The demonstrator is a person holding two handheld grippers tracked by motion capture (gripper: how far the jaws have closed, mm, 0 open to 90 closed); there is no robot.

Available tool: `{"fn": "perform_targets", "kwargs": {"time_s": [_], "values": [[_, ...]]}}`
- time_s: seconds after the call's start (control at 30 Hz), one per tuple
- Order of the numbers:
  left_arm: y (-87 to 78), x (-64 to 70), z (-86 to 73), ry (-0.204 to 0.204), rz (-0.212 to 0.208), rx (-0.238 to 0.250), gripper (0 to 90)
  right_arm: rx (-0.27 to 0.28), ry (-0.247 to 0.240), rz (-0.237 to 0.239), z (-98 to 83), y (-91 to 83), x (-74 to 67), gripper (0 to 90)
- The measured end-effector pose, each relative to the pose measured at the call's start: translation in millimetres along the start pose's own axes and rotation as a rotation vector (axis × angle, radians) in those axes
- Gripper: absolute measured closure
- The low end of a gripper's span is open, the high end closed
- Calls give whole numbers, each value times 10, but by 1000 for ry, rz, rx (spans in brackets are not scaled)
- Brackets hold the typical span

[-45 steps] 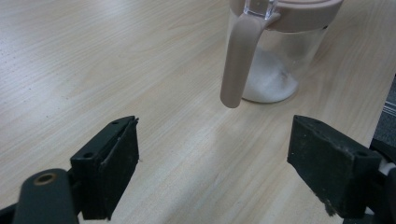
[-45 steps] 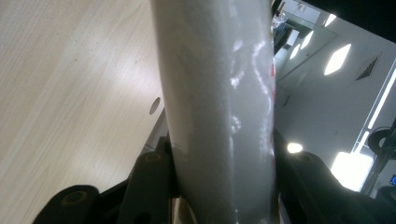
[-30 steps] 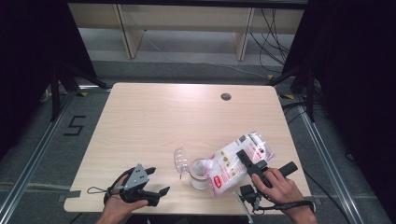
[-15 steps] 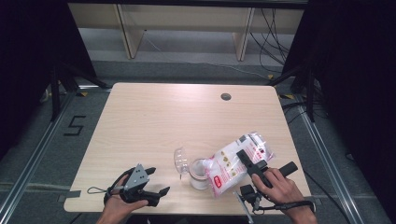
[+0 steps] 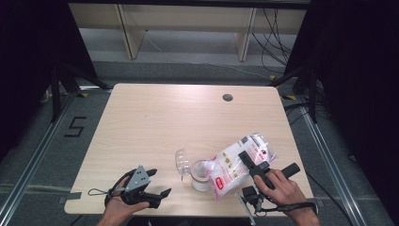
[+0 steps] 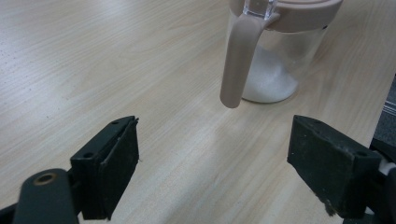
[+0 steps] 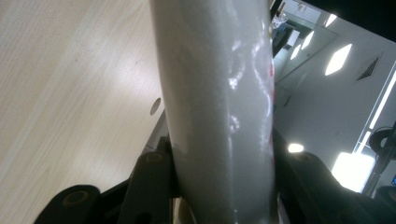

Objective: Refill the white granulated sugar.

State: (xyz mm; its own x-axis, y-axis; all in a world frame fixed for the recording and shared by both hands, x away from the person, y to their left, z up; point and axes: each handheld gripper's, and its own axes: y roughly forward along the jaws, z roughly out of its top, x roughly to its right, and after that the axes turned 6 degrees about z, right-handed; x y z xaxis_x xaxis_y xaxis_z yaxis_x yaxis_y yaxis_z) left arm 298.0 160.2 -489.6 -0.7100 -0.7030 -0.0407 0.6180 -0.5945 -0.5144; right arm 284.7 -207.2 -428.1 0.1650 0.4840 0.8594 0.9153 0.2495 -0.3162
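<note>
A clear jar (image 5: pixel 200 175) with white powder in its bottom stands near the table's front edge, its clear lid (image 5: pixel 181 163) flipped open to the left. In the left gripper view the jar (image 6: pixel 275 60) has a beige rim and a beige handle (image 6: pixel 238 60). My right gripper (image 5: pixel 254 165) is shut on a white plastic bag (image 5: pixel 235 165) of powder, tilted with its low end over the jar's mouth. In the right gripper view the bag (image 7: pixel 219 107) is squeezed between the jaws. My left gripper (image 5: pixel 157 183) rests open on the table, left of the jar, with nothing between its jaws.
The wooden table (image 5: pixel 188 117) has a round cable hole (image 5: pixel 227 98) at the back right. A floor marking "5" (image 5: pixel 75 126) lies left of the table. Shelving legs stand behind it.
</note>
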Motion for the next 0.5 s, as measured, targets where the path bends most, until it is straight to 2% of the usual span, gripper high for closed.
{"fn": "perform_targets", "kwargs": {"time_s": [0.13,0.17,0.27,0.3,0.33,0.5], "values": [[-1,-1,1,-1,2,0,162,1,0,-1,-3,-1,1,662],[0,-1,0,0,0,0,162,13,-24,-3,-1,9,21,662],[2,-1,0,1,0,-1,161,13,-22,-3,-5,7,21,662],[2,-1,0,0,0,-1,162,18,16,-27,-2,8,-7,662],[1,-1,-1,0,0,0,161,18,24,-26,-3,6,-12,662],[1,0,-1,0,-1,-1,161,16,29,-26,-5,4,-15,662]]}}
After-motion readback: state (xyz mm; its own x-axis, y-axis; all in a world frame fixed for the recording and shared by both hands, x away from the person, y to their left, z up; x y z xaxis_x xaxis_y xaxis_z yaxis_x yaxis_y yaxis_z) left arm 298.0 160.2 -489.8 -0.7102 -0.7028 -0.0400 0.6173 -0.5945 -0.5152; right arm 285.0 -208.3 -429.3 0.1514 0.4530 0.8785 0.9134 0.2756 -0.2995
